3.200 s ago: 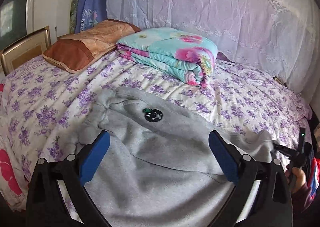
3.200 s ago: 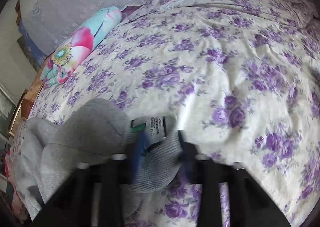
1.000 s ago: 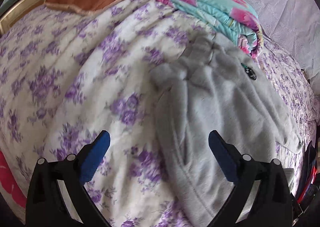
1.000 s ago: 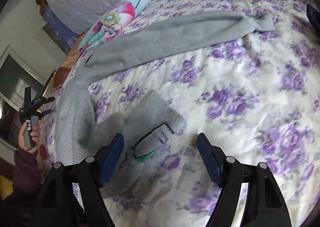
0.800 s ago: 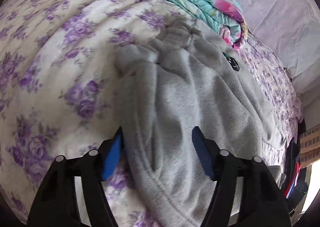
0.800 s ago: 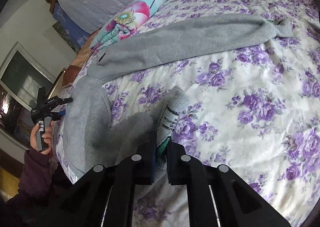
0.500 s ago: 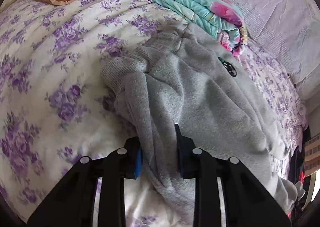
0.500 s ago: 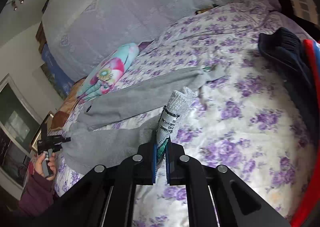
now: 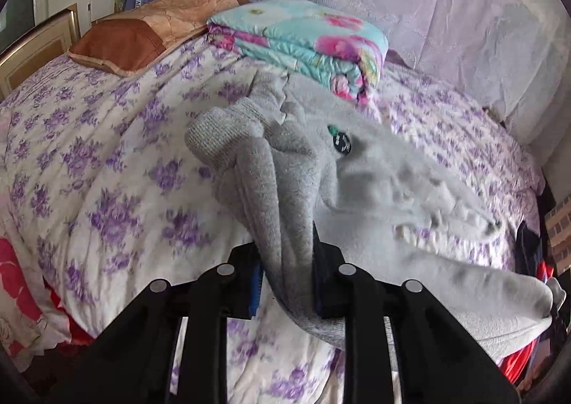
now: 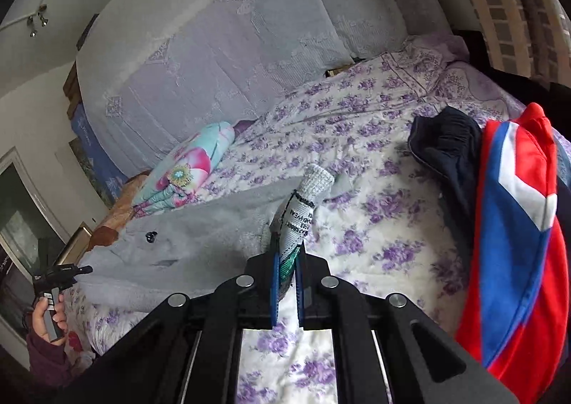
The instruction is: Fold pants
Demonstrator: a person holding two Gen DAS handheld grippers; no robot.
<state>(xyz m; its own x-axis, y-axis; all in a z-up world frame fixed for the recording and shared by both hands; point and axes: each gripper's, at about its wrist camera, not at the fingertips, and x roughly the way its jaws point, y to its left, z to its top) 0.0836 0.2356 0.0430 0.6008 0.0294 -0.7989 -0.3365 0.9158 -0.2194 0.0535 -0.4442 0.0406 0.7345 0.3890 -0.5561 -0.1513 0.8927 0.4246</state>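
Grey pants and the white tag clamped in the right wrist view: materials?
Grey pants: apparently soft fleece-like knit, matte, fuzzy nap; the ribbed cuff shows knit texture. White printed tag: probably woven or satin label, smooth, with black print; exact fabric unclear.

In the left wrist view the pants point(image 9: 385, 183) lay across the middle of the frame on the bed point(image 9: 107, 161), running to the lower right. A folded quilt point(image 9: 303, 44) sat behind them at upper centre, touching their top edge, with a pillow point(image 9: 150, 33) to its left. In the right wrist view a pile of clothes point(image 10: 506, 233) lay at the right edge, well apart from the pants point(image 10: 185, 236) at centre left.
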